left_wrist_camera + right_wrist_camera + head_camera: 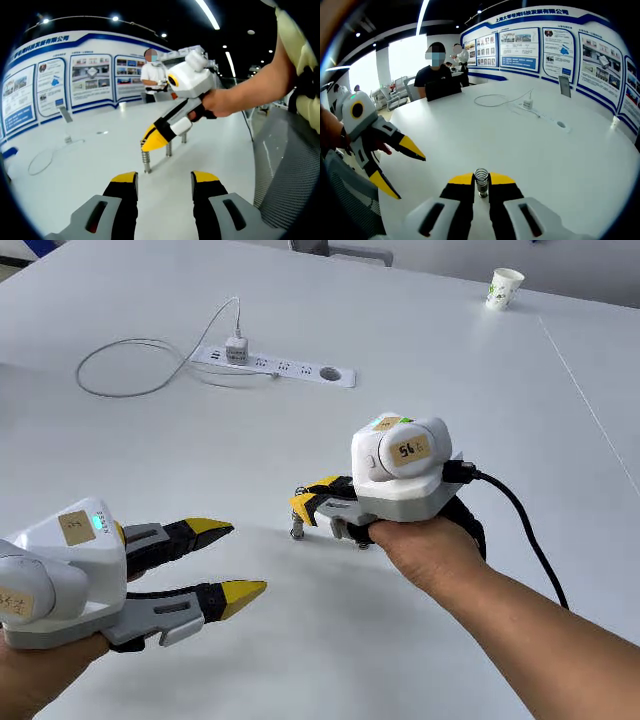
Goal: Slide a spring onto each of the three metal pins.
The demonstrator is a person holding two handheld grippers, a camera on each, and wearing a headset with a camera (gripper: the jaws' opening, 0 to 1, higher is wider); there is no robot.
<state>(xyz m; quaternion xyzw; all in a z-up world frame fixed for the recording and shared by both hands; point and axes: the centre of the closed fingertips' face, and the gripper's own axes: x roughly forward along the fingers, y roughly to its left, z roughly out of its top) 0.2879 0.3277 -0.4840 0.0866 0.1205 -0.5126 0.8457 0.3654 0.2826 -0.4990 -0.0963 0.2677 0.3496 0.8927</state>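
White worktop (420,350) runs smooth and bare around the job, with display boards on the walls behind. Your right tongs (480,183) are pinched narrow on a spring (481,175), a bright steel coil standing upright on the front pin (146,165). Your left tongs (164,176) hang wide and empty, just short of the row of pins. To do this step well, I'd judge you should keep the coil in line with the pin, press straight down until it seats at the base, then ease off gently, since a springy coil can jump from hard, slick tips. Behind stand a second pin (169,149), which looks coiled, and a third pin (184,137), too small to tell. Farther out lie a power strip (275,365), its looped cable (120,365) and a paper cup (505,288).
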